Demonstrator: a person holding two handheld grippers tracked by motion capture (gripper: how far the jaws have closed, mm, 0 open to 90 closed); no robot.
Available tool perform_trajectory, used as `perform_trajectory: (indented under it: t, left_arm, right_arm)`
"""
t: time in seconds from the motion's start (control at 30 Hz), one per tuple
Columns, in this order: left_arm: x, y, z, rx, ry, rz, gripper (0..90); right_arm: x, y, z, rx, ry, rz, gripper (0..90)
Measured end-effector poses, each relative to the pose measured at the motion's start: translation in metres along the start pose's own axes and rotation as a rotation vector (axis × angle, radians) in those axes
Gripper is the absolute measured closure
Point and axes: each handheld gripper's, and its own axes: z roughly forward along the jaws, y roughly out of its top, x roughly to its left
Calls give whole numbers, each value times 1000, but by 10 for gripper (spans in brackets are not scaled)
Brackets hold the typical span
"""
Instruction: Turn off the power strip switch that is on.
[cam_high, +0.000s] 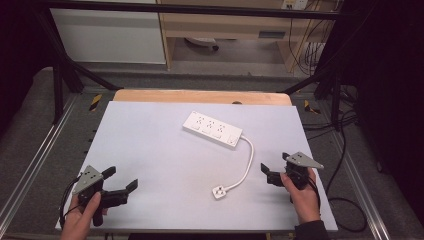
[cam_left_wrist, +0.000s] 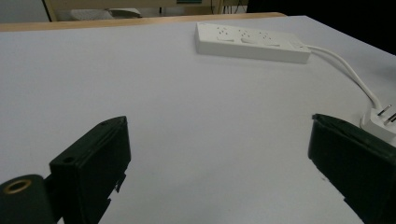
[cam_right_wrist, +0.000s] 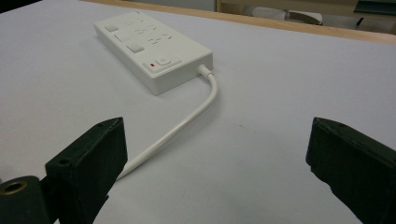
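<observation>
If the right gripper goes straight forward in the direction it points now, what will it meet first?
Most likely the white cable. In the right gripper view it crosses the table between the open jaws of the right gripper, well before the power strip. Depth is hard to judge, so the gripper may pass just above it.

a pale grey table top (cam_high: 150, 150) is sitting dead centre, a wooden edge (cam_high: 200, 96) showing at twelve o'clock. grey carpet (cam_high: 30, 125) is spreading out at nine and three. a black frame bar (cam_high: 190, 9) is crossing the top. a white cabinet (cam_high: 107, 35) is standing at eleven, cables (cam_high: 345, 200) trailing at four.
</observation>
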Motion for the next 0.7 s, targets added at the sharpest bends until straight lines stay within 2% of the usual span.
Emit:
perform_trajectory:
  t: [0.27, 0.43, 0.7]
  left_arm:
    - [-1, 0, 1, 5, 2, 4, 57]
    - [-1, 0, 0, 6, 3, 1, 57]
    - [0, 0, 0, -2, -1, -4, 57]
  right_arm:
    - [2, 2, -2, -17, 3, -15, 49]
    - [4, 6, -5, -57, 11, -21, 44]
    - [7, 8, -5, -68, 16, -30, 34]
